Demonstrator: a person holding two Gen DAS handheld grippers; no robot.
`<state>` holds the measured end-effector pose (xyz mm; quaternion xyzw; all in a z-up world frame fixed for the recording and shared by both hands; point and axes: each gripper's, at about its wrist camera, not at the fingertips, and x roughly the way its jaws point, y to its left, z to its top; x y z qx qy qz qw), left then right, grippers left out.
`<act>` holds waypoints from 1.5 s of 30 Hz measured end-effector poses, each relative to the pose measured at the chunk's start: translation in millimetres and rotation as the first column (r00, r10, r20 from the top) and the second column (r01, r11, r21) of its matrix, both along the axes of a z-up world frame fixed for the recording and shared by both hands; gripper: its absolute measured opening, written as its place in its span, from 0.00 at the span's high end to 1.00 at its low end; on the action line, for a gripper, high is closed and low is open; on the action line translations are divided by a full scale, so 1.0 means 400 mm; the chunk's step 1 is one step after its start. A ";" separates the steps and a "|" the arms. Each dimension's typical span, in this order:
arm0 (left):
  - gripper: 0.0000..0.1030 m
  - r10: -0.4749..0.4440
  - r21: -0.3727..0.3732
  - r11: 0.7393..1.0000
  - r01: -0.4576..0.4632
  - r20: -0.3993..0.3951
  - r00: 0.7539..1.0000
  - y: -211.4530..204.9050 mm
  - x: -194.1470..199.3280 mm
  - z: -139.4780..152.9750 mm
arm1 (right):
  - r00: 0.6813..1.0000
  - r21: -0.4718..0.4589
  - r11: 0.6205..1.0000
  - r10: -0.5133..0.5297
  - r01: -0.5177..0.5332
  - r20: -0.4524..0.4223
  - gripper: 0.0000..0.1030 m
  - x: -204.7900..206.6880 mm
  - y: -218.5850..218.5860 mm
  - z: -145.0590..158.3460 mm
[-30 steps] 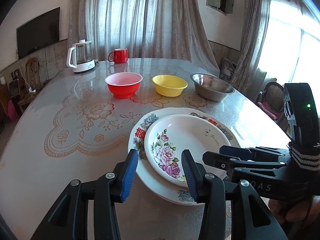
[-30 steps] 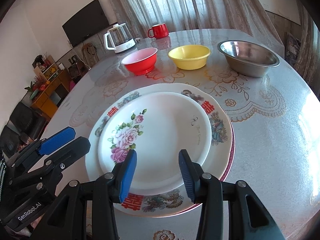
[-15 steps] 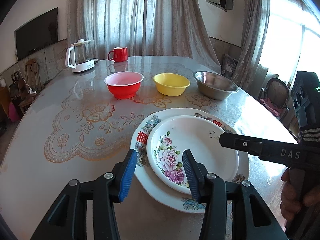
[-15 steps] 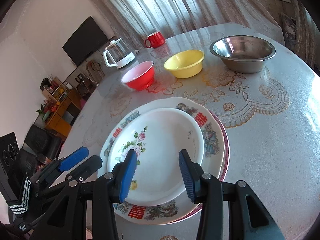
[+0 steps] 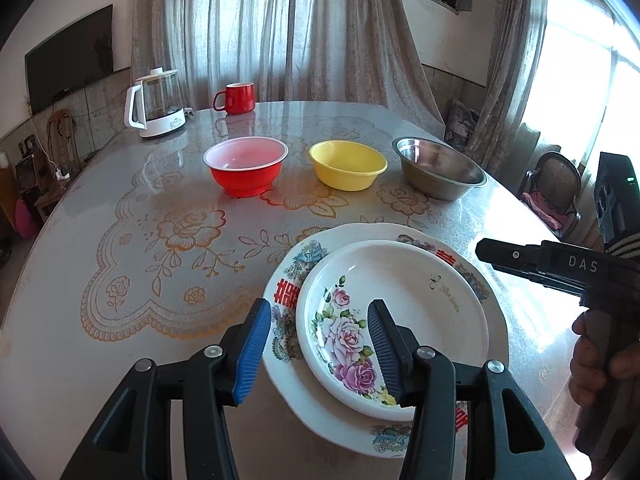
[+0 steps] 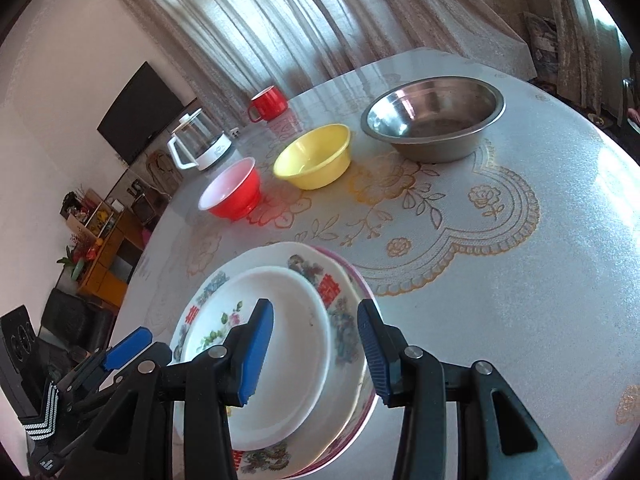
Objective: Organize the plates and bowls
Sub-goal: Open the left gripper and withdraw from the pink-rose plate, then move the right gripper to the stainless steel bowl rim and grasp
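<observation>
The left tongs [image 5: 318, 350] hang spread above the near edge of the plate stack with nothing pinched; their jaws have just been opening a little, and only the rim of the rose plate [image 5: 404, 320] shows through the gap below them. The right tongs [image 6: 314, 354] also stand apart and empty, tilted over the same stack from its other side.

The rose plate, white with pink roses painted on it, lies inside the larger patterned plate [image 5: 320, 258] with red characters on its rim. From the right wrist view a third plate with a pink rim [image 6: 362, 284] peeks out beneath those two. The rose plate holds nothing.

Farther across the table [image 5: 120, 340] three bowls stand in a row, apart from one another: the red bowl [image 5: 245, 166], the yellow bowl [image 5: 347, 165] and the steel bowl [image 5: 439, 168]. All three look empty.

At the far edge stand a glass kettle [image 5: 154, 103] on a white base and a red mug [image 5: 237, 98]; what they hold cannot be told.
</observation>
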<state>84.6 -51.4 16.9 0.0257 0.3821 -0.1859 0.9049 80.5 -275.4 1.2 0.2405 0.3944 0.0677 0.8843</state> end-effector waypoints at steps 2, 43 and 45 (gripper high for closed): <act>0.50 0.003 -0.006 1.000 -0.003 -0.009 1.000 0.000 0.010 0.002 | 0.999 0.010 0.999 -0.042 0.042 -0.016 0.57 0.014 -0.033 -0.006; 0.56 -0.212 -0.192 0.966 0.171 -0.223 0.951 -0.365 0.345 0.013 | 0.944 -0.029 0.945 -0.326 0.325 -0.054 0.49 0.275 -0.392 0.003; 0.57 -0.221 -0.203 0.963 0.178 -0.216 0.951 -0.381 0.355 0.015 | 0.942 -0.028 0.944 -0.331 0.330 -0.051 0.49 0.283 -0.402 0.004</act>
